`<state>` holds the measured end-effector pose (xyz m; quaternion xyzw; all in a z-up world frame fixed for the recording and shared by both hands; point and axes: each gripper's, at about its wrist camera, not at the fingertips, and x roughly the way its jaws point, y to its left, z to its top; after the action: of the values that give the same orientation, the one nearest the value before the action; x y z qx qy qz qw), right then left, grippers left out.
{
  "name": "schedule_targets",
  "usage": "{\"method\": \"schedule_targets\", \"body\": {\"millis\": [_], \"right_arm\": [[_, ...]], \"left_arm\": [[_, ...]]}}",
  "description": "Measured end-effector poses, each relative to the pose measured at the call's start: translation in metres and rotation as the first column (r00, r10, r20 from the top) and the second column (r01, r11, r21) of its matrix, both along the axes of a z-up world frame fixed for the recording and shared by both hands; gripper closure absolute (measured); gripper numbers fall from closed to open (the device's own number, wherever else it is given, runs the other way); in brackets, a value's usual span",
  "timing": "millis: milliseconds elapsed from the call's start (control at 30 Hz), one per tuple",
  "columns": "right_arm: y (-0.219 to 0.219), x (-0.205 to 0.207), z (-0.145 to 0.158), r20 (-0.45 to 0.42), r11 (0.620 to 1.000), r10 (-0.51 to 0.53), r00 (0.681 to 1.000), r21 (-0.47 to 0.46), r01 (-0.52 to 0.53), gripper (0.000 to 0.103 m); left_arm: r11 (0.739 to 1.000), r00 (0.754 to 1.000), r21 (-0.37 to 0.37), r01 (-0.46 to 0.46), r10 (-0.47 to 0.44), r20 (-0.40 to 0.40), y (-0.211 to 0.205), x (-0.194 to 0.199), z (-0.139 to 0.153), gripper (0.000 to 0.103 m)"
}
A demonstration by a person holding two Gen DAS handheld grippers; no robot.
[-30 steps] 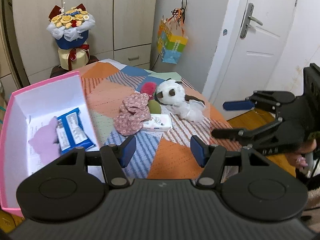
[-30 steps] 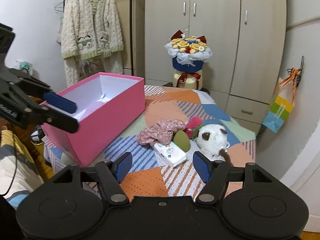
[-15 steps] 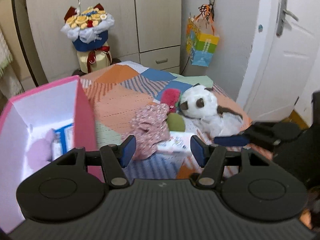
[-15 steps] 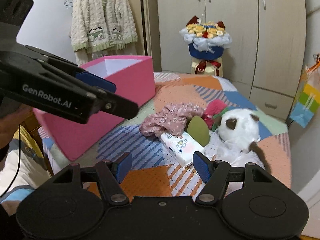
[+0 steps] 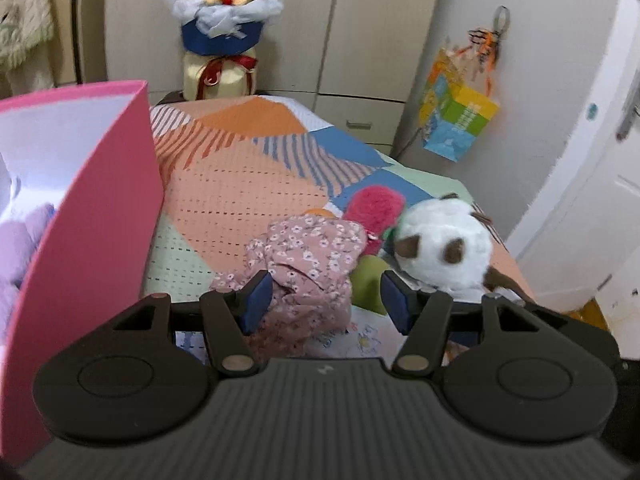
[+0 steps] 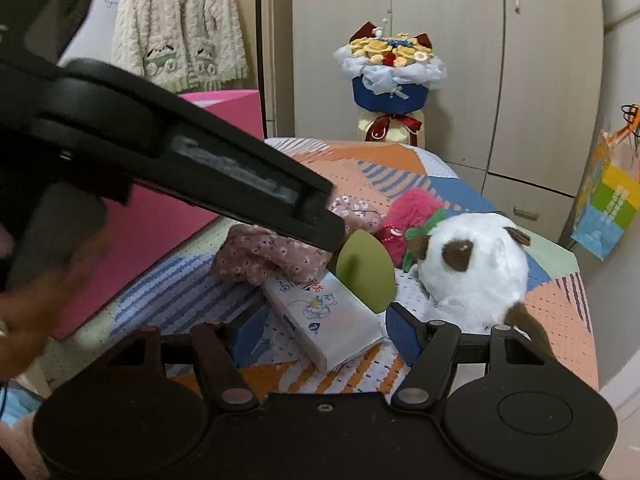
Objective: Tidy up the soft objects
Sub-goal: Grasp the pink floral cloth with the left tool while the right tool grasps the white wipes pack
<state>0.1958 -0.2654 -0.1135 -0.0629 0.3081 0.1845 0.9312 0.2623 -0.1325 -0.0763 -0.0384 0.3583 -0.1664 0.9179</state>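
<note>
Soft objects, among them a floral cloth (image 5: 308,276) and white plush (image 5: 444,248), were left outside the pink box (image 5: 96,216), where a purple item (image 5: 20,248) was stowed, as the left gripper (image 5: 326,300) and right gripper (image 6: 320,330) were held half-open and empty.

Both claws lowered — left claw (image 5: 327,300) now over floral cloth (image 5: 308,272).

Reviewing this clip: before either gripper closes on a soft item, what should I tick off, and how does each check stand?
1. Left gripper open, empty: ok.
2. Right gripper open, empty: ok.
3. Floral cloth lined up between the left jaws: ok.
4. Tissue pack between the right jaws: ok; contact cannot tell.
5. Pink box open: ok.
6. Room left inside box: cannot tell.
</note>
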Motion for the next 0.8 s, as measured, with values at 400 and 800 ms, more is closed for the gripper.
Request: {"method": "schedule_targets", "body": {"millis": [400,800], "right_arm": [[0.009,0.014,-0.010,-0.034,1.000,-0.009,0.999,-0.023,0.009,0.031],[0.010,0.021,-0.013,-0.049,0.999,-0.040,0.998,-0.022,0.039,0.022]], "left_arm": [[0.994,0.996,-0.063,-0.086,0.085,-0.024,0.009,0.014,-0.020,0.044],[0.978,0.974,-0.060,-0.198,0.190,-0.123,0.017,0.030,-0.032,0.032]]}}
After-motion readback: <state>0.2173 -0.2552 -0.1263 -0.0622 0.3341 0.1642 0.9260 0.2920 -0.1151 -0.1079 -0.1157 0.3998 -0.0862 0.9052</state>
